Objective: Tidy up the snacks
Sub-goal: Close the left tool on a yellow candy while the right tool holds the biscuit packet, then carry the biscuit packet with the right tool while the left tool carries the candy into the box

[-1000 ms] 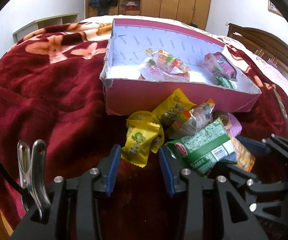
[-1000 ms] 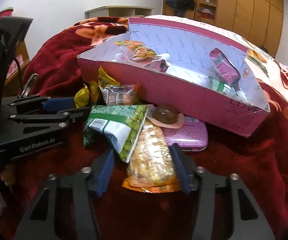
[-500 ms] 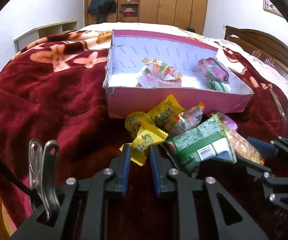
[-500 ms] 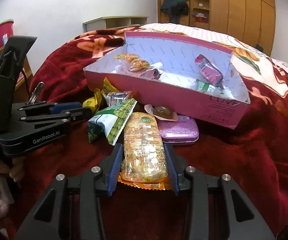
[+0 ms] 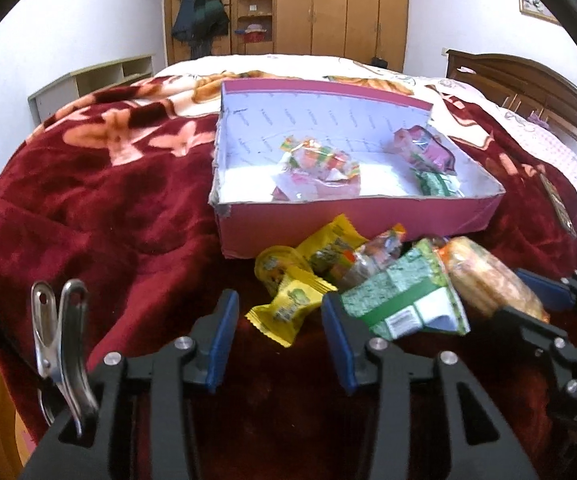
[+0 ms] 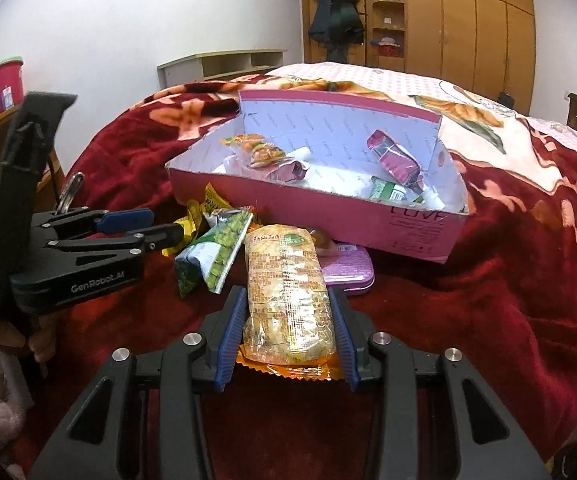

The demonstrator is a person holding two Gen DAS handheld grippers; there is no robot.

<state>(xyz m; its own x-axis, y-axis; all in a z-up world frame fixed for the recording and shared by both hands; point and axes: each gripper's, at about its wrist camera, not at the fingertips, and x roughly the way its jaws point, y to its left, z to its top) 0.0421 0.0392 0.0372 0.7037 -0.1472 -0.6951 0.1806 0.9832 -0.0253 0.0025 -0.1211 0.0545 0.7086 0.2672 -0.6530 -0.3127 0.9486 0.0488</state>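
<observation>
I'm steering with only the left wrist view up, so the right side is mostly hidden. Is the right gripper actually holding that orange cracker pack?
Observer: Yes. In the right wrist view the right gripper has its jaws shut on the orange cracker pack, one blue pad on each long side.
Operator: Is anything hidden behind the green packet?
Observer: A pink tin lies on the red blanket, just in front of the pink box and beside the pack's far end.

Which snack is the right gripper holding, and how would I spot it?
Find the pink box on the red blanket. In front of it, the right gripper clamps a clear packet of golden crackers with orange ends, far longer than the green and yellow packets beside it.
</observation>
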